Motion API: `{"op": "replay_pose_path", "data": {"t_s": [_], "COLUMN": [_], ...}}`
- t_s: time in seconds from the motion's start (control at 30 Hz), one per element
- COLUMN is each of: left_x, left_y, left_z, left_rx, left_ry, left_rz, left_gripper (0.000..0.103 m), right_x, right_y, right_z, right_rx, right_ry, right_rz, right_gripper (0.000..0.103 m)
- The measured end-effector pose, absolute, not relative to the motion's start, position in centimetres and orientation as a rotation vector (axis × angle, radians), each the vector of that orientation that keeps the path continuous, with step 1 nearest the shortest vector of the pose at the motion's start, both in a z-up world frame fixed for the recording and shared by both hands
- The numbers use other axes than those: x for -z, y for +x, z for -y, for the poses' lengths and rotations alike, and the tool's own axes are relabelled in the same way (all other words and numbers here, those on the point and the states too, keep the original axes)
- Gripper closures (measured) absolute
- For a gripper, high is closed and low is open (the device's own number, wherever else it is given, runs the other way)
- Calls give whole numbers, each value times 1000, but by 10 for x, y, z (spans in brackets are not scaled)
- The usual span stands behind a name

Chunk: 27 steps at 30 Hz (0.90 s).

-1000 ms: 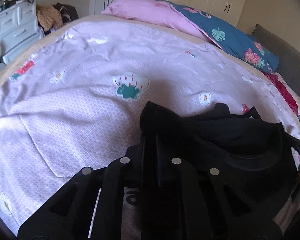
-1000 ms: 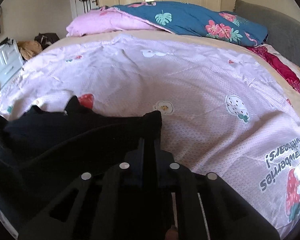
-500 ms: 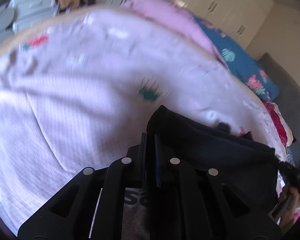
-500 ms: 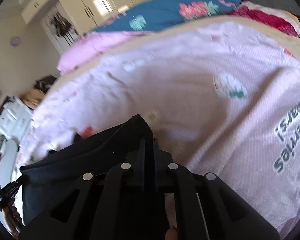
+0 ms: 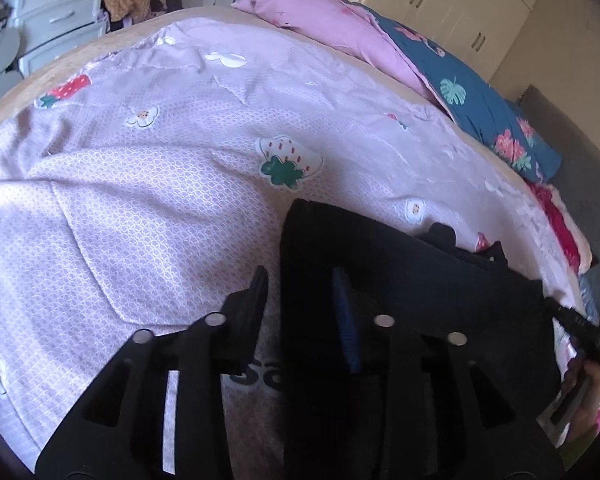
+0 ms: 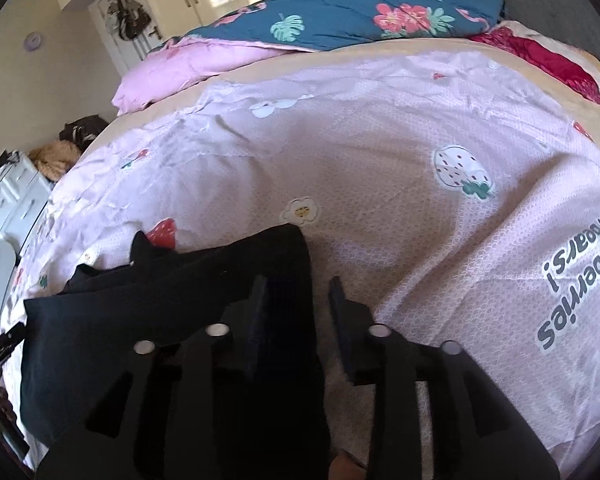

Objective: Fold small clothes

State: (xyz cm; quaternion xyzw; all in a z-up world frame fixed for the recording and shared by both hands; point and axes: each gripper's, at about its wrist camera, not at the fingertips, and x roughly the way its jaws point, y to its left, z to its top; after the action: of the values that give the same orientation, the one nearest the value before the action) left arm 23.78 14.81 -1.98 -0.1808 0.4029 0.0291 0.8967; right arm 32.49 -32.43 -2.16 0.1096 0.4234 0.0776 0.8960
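Left tongs (image 5: pixel 300 292) opening – black garment (image 5: pixel 400 280) corner between jaws, lying on lilac strawberry-print sheet (image 5: pixel 140 200).

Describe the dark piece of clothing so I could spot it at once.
Start at the big bed under its pale pink strawberry-print sheet. Near its front edge lies the black garment, flattened. It is the only black cloth on the sheet, far from the pink and blue quilts.

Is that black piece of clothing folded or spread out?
Folded, it seems: the black garment lies on the bedspread with a straight doubled edge.
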Motion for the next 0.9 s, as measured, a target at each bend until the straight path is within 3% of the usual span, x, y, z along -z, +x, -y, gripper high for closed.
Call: {"op": "replay_pose_path", "data": {"t_s": [0.13, 0.43, 0.9], "left_x": [16, 7, 21], "left_y": [228, 208, 174], "left_z": [-137, -114, -114], "left_rx": [-73, -95, -63], "left_ry": [-299, -158, -228], "left_rz": [-841, -829, -878], "left_gripper": [61, 45, 45], "right_x": [19, 18, 21], "right_y": [317, 291, 241], "right_z": [318, 317, 321], "right_rx": [-175, -188, -229], "right_ry": [159, 156, 164], "right_rz": [-891, -908, -932], "right_gripper": [55, 52, 51]}}
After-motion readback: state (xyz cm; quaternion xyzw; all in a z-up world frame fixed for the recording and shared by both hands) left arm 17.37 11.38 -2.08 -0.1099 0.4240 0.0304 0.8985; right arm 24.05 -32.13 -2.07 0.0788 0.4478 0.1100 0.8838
